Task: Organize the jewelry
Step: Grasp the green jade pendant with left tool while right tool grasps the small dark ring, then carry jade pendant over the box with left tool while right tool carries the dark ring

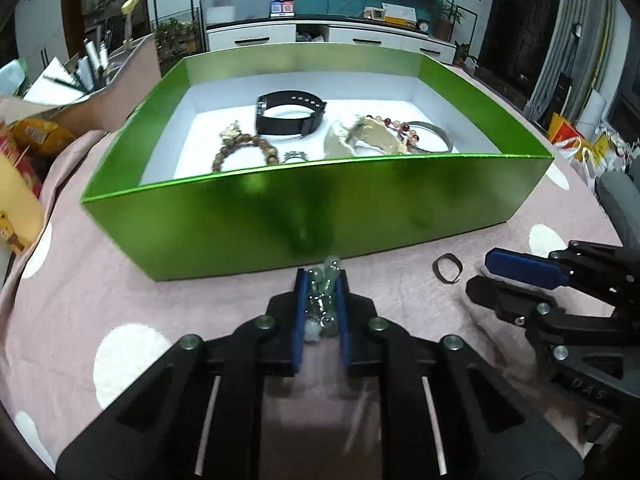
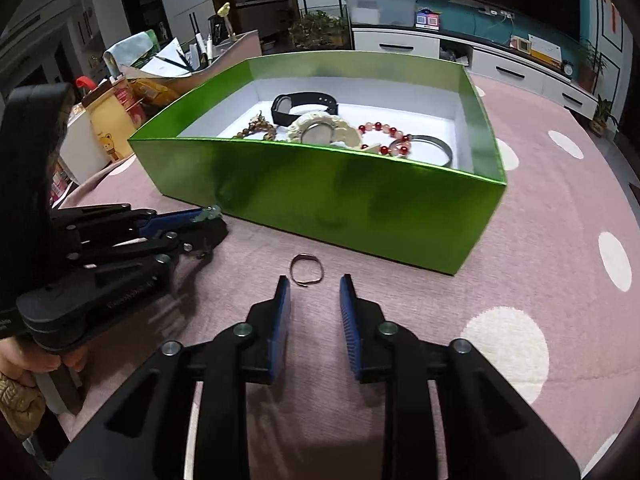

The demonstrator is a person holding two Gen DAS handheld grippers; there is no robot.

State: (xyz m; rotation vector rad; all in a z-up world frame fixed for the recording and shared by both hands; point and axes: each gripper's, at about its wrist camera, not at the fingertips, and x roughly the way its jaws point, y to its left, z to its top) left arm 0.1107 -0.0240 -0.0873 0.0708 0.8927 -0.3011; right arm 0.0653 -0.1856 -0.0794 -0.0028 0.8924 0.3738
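My left gripper (image 1: 322, 277) is shut on a pale green bead bracelet (image 1: 325, 270), low over the cloth at the near wall of the green box (image 1: 312, 162). It shows in the right wrist view as the left gripper (image 2: 209, 216) with the beads (image 2: 208, 213) at its tip. My right gripper (image 2: 315, 280) stands open with nothing between its pads. A thin brown band (image 2: 307, 272) lies flat on the cloth just ahead of its tips. The box holds a black watch (image 1: 290, 114), a wooden bead bracelet (image 1: 246, 150), a cream watch (image 2: 318, 130), a red bead bracelet (image 2: 384, 136) and a metal bangle (image 1: 436, 136).
A pink tablecloth (image 2: 540, 240) with white dots covers the table. Clutter stands to the left: a yellow carton (image 2: 106, 136) and a tray of pens and papers (image 1: 80, 80). A white TV cabinet (image 1: 320, 36) runs along the far wall.
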